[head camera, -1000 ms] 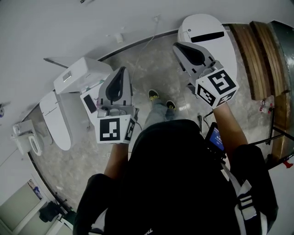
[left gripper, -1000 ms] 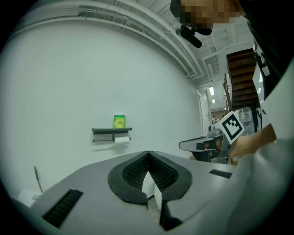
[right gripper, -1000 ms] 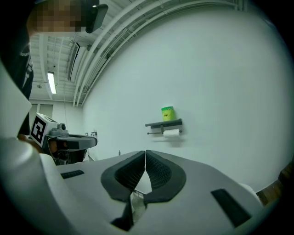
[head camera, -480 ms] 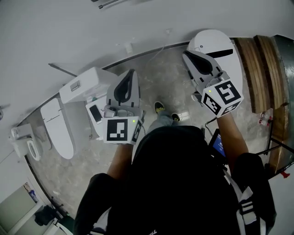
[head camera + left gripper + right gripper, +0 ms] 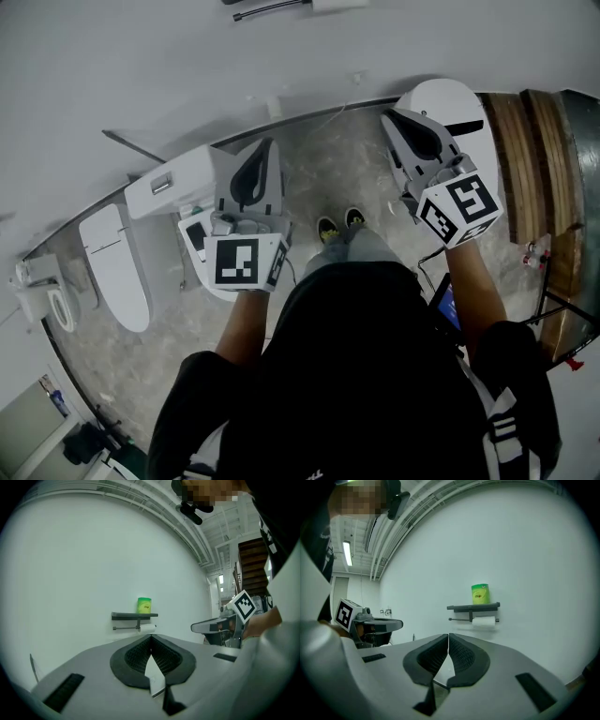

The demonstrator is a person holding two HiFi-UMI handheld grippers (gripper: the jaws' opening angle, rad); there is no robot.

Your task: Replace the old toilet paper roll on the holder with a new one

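Observation:
A dark wall shelf carries a green wrapped roll. Under it a white toilet paper roll hangs on a bar. The left gripper view shows the same shelf, green roll and white roll, all still far ahead on the pale wall. My left gripper is shut with nothing in it, held level towards the wall. My right gripper is shut and empty too. In the head view the left gripper and right gripper reach forward side by side over the floor.
A white toilet with its cistern stands at the left against the wall. A white oval fixture lies under my right gripper. Wooden steps run along the right. The person's feet stand on a marbled floor.
The person has walked forward towards the wall, both grippers carried along side by side. The wall fills more of the head view. Both grippers stay shut.

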